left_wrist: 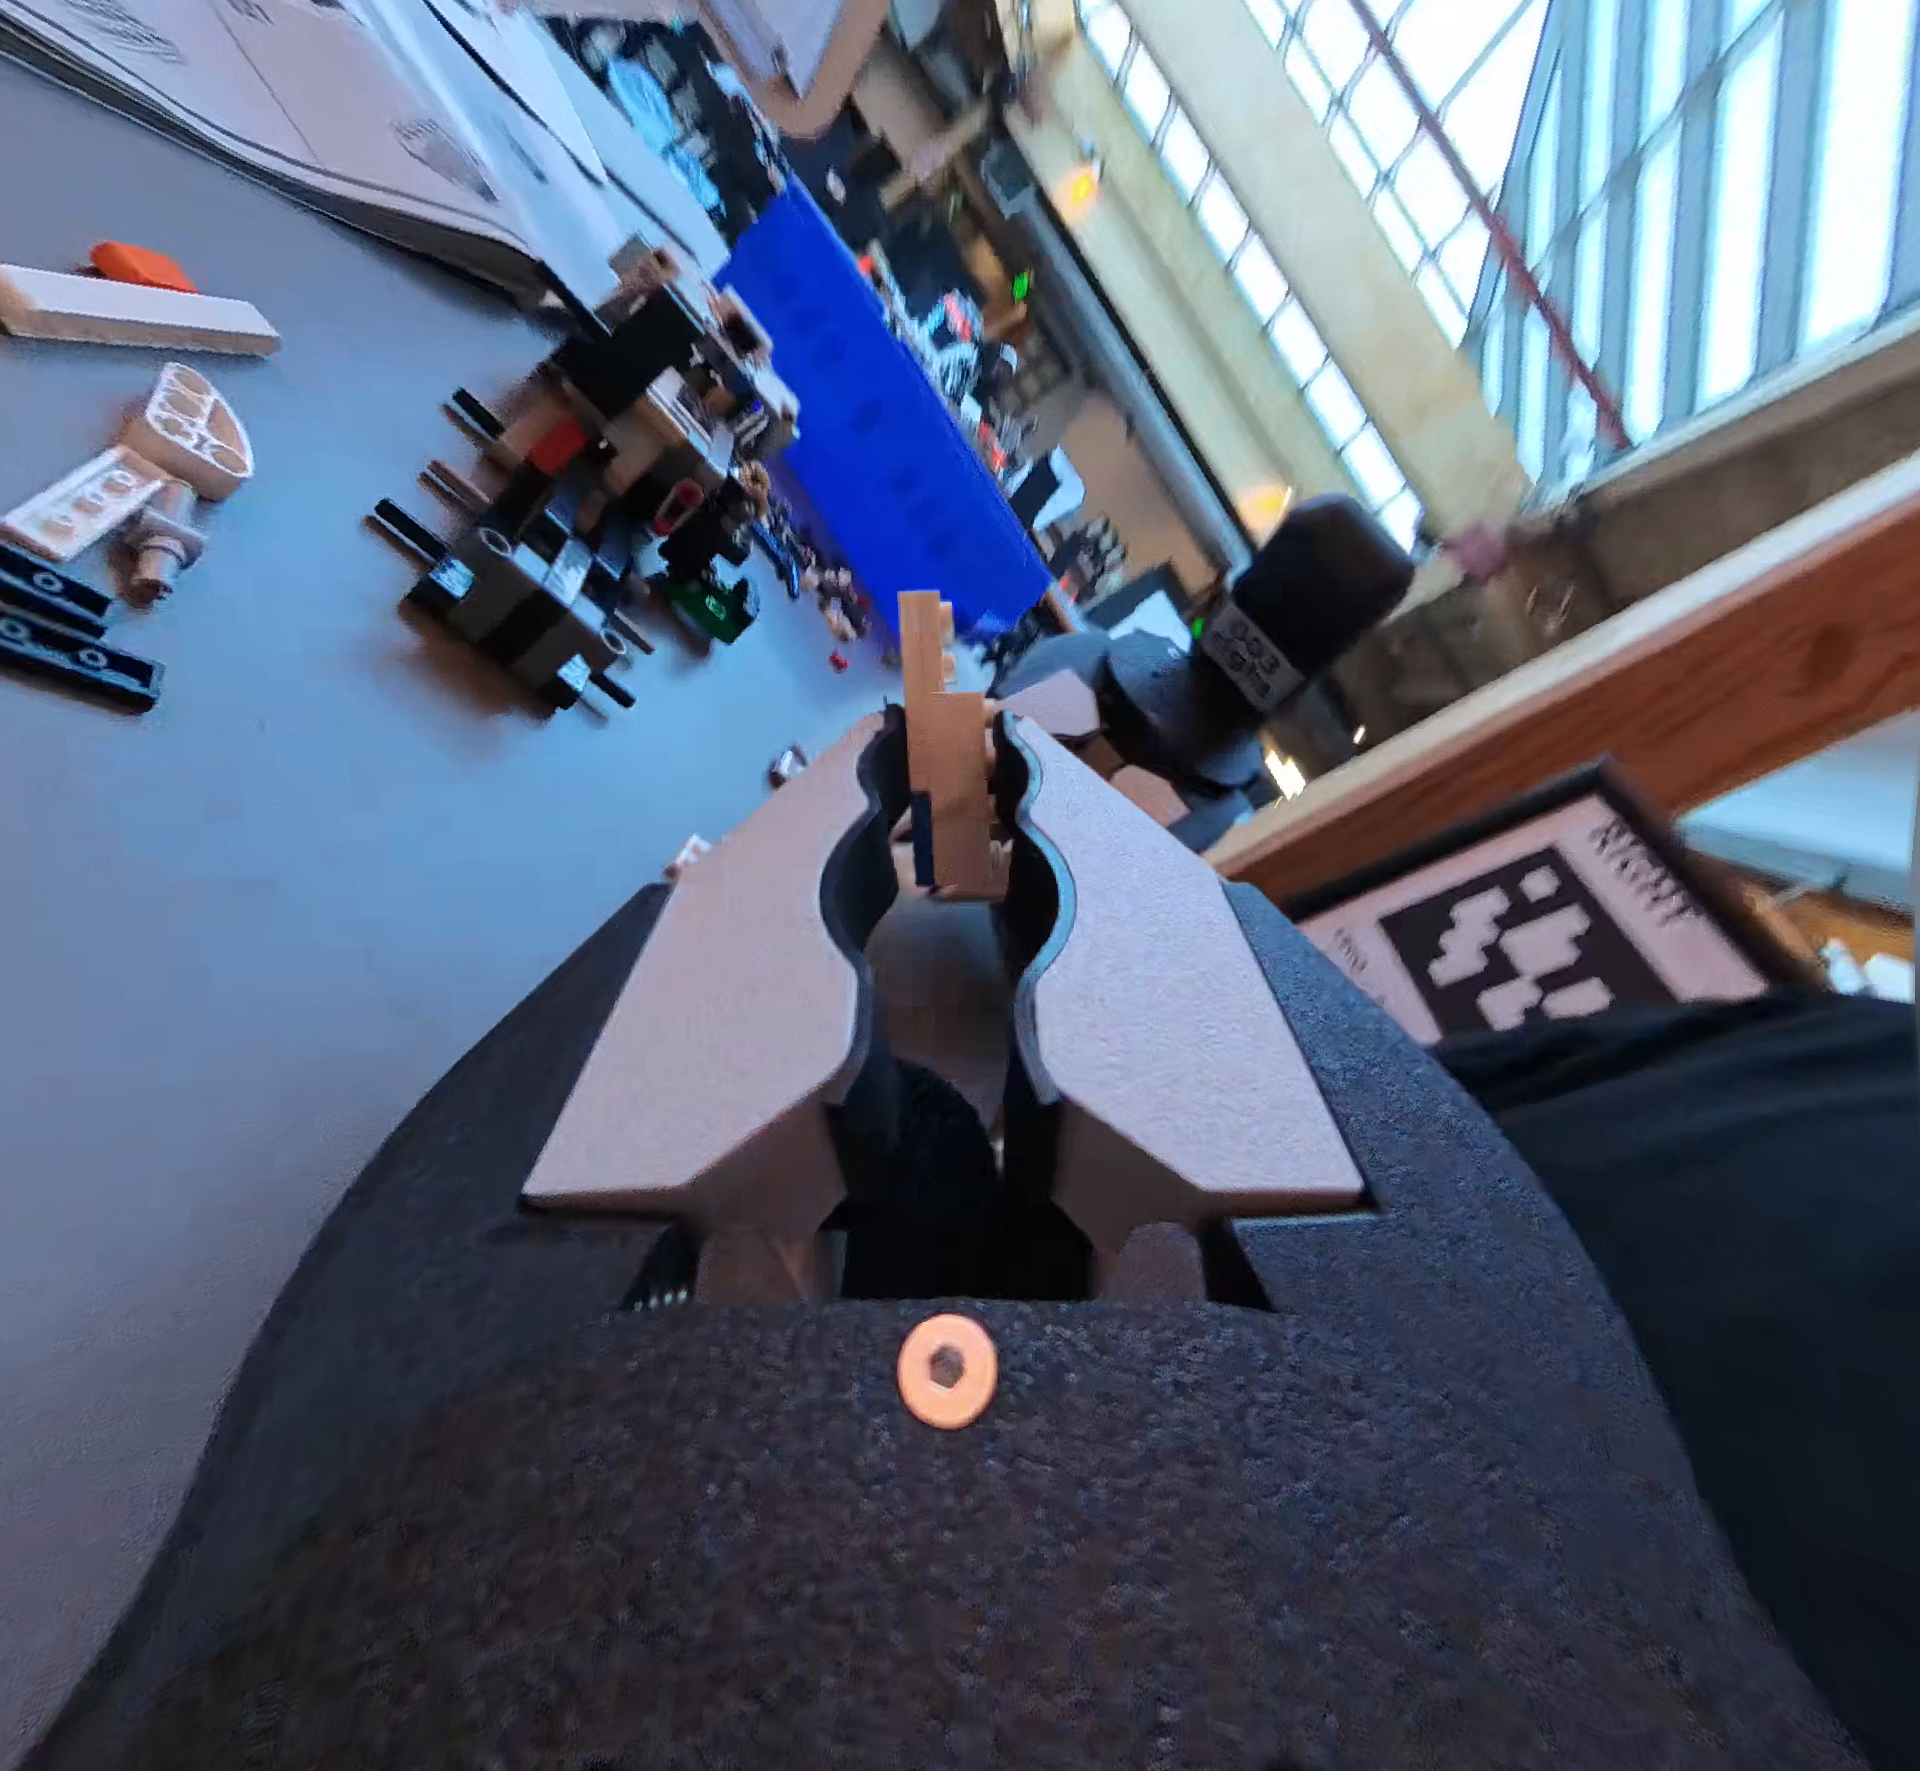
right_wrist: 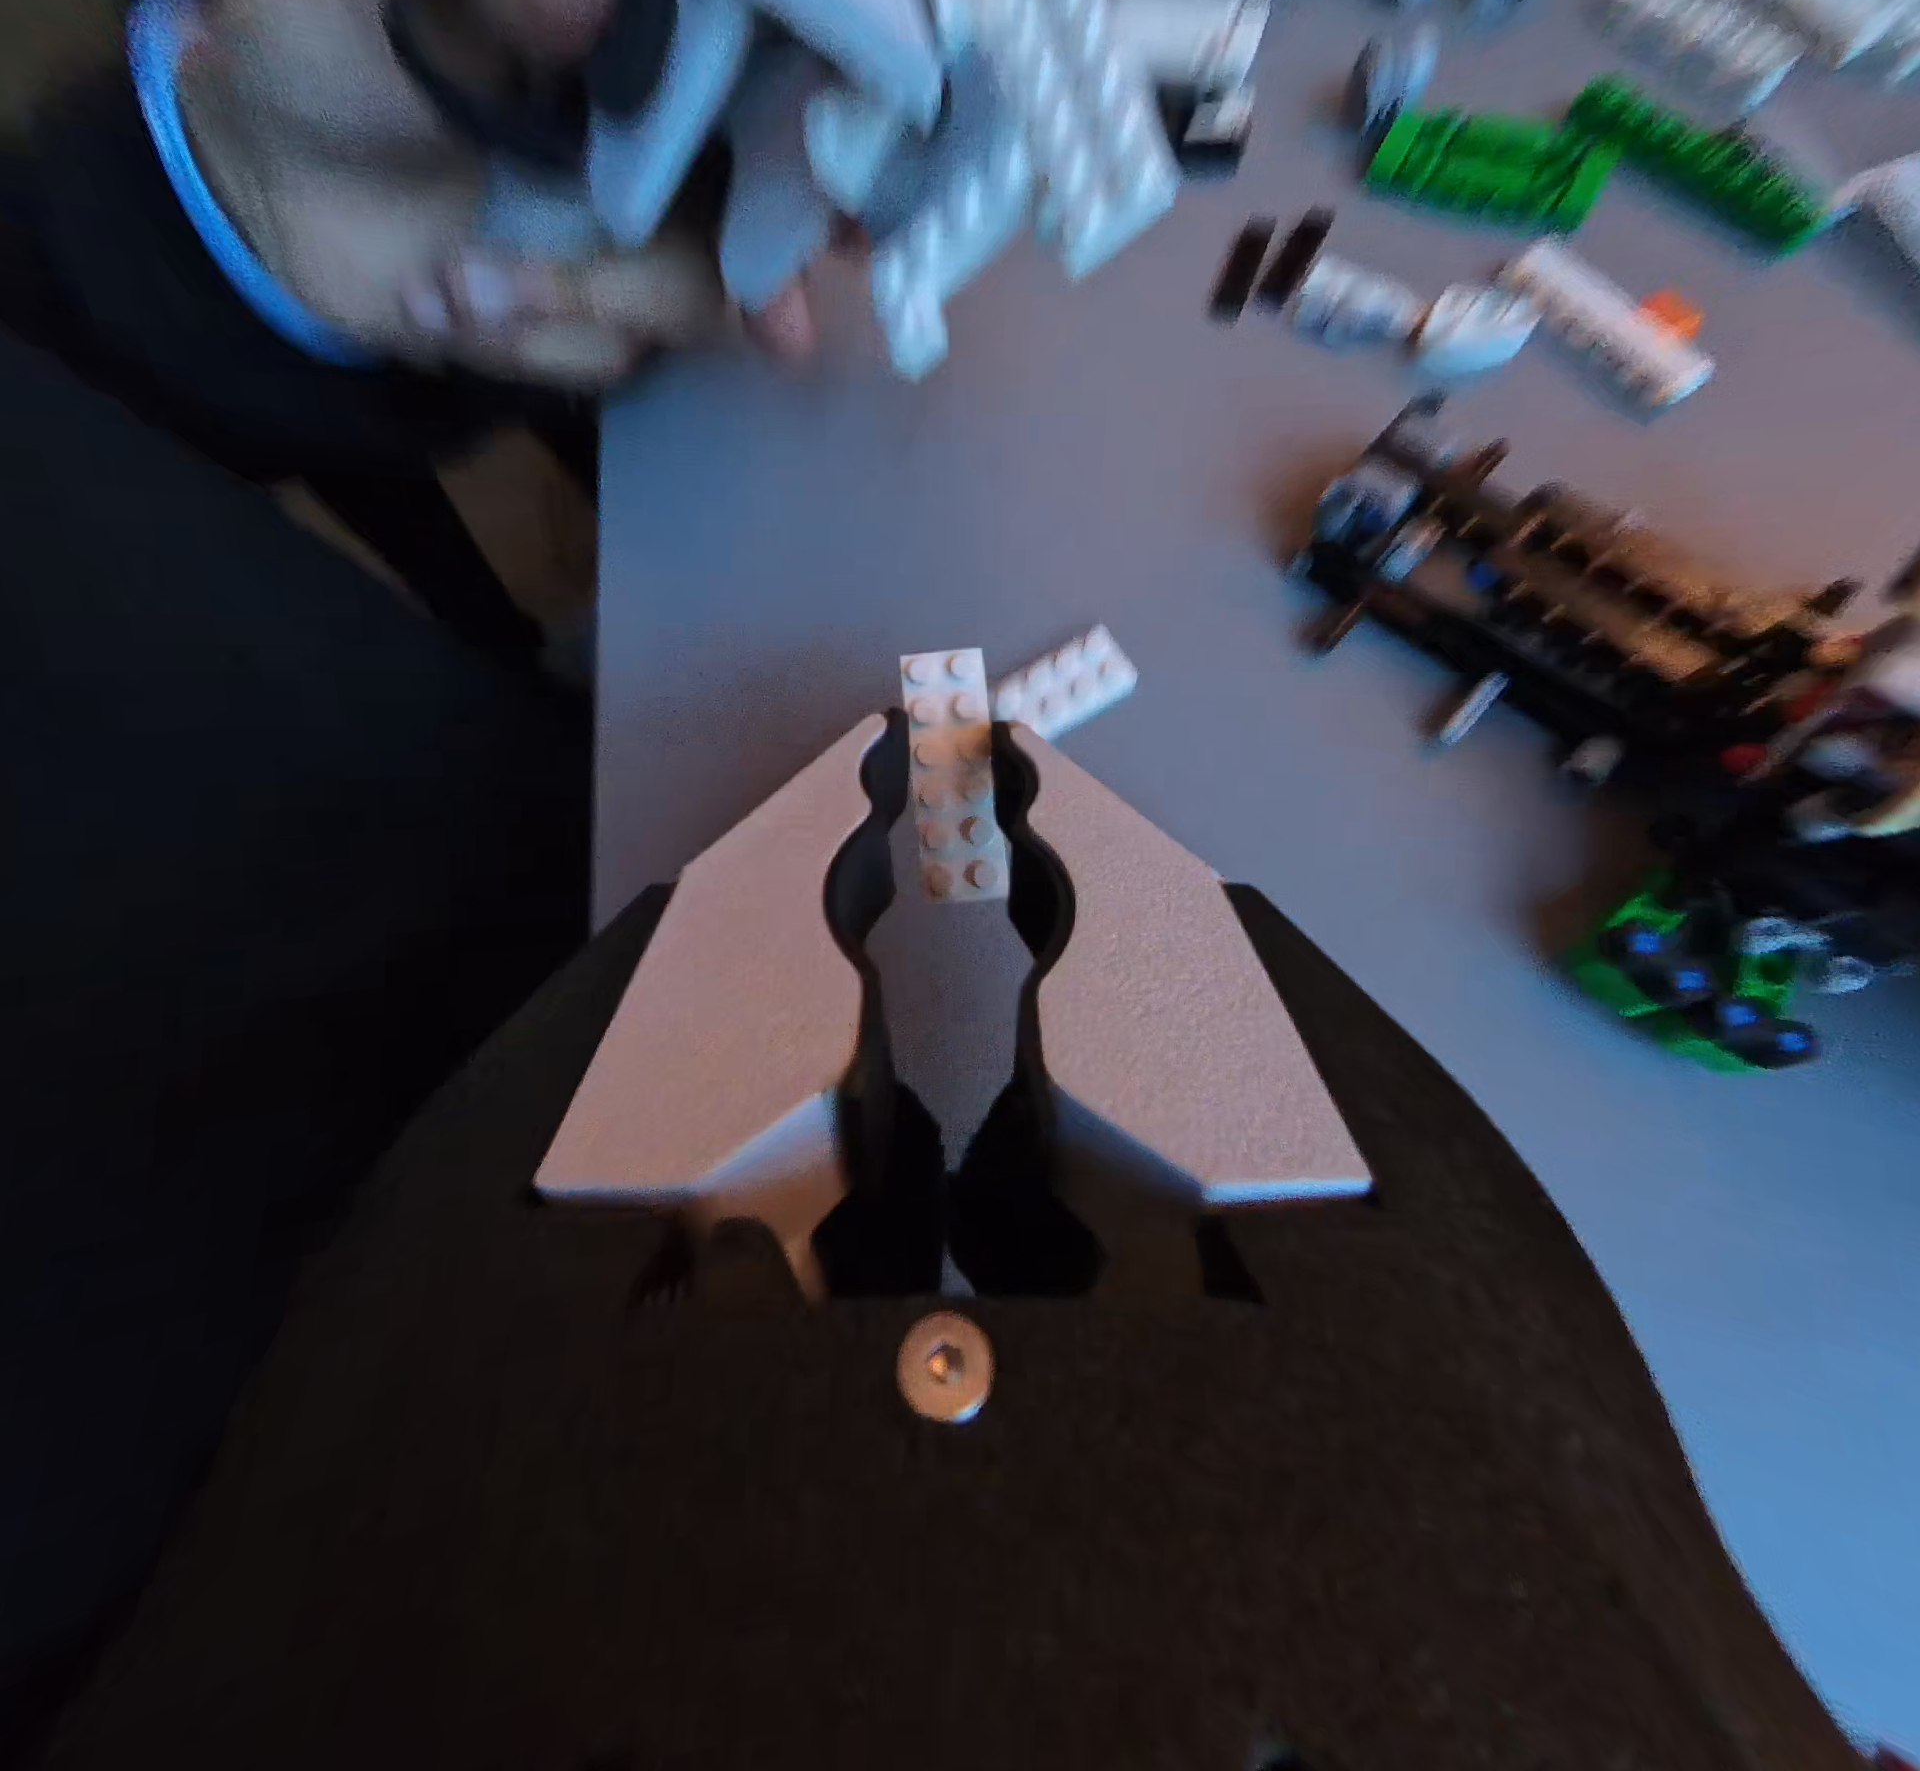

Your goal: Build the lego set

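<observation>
My left gripper [left_wrist: 943, 732] is shut on a white plate assembly [left_wrist: 940, 682], seen edge-on and held above the table. The same assembly shows blurred in the right wrist view [right_wrist: 1029, 132], with the left gripper [right_wrist: 727, 59] behind it. My right gripper [right_wrist: 948, 734] is shut on a long white studded plate [right_wrist: 954, 776], studs up, above the grey table [right_wrist: 779, 526]. It also shows in the left wrist view [left_wrist: 1143, 713], just beyond the held assembly. A partly built black model [left_wrist: 592, 495] [right_wrist: 1558, 599] lies on the table.
An open instruction booklet [left_wrist: 260, 59] lies at the far left, a blue box [left_wrist: 883, 433] behind the model. Loose white, black and orange pieces [left_wrist: 135, 319] lie left. A white plate [right_wrist: 1065, 682] and green pieces [right_wrist: 1486, 163] [right_wrist: 1683, 983] lie on the table. The table edge [right_wrist: 601, 682] is left. The left gripper's tips are roughly 9 cm from the right gripper's.
</observation>
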Motion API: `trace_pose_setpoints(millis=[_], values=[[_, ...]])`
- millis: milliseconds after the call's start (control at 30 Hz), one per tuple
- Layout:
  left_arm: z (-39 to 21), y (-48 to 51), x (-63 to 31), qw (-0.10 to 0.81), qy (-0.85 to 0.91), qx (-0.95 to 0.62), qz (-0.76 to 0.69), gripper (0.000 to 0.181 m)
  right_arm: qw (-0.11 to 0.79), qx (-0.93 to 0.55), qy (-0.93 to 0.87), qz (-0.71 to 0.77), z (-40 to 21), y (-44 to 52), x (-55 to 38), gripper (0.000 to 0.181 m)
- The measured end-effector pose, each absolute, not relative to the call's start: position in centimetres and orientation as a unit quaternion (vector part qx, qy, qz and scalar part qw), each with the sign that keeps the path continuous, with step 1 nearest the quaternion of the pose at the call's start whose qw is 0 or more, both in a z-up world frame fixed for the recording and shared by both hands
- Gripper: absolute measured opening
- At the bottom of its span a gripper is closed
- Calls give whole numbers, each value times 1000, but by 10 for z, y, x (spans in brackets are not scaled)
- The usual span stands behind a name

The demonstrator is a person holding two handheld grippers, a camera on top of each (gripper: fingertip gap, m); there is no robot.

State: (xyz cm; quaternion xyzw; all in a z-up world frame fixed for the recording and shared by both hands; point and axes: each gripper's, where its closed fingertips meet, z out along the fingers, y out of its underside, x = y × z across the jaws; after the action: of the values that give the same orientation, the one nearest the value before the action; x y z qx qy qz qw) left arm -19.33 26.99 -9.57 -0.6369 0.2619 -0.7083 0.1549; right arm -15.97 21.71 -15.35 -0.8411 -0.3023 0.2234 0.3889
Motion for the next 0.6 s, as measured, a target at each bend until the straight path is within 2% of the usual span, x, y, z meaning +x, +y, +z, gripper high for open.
trace_pose_setpoints(millis=[100,167,267,467,600], values=[[-88,276,-190,155,185,-628,-740,14,486,-822,-192,227,-91,243,-154,15],[-84,277,-186,159,148,-618,-756,14,505,-823,-116,235,-72,258,-153,15],[-85,281,-181,171,103,-619,-760,13,473,-854,-65,205,-87,274,-159,15],[-99,288,-179,135,36,-638,-757,14,480,-868,-8,128,-85,298,-169,15],[-105,296,-179,121,14,-643,-756,14,430,-894,13,126,-101,306,-177,15]])
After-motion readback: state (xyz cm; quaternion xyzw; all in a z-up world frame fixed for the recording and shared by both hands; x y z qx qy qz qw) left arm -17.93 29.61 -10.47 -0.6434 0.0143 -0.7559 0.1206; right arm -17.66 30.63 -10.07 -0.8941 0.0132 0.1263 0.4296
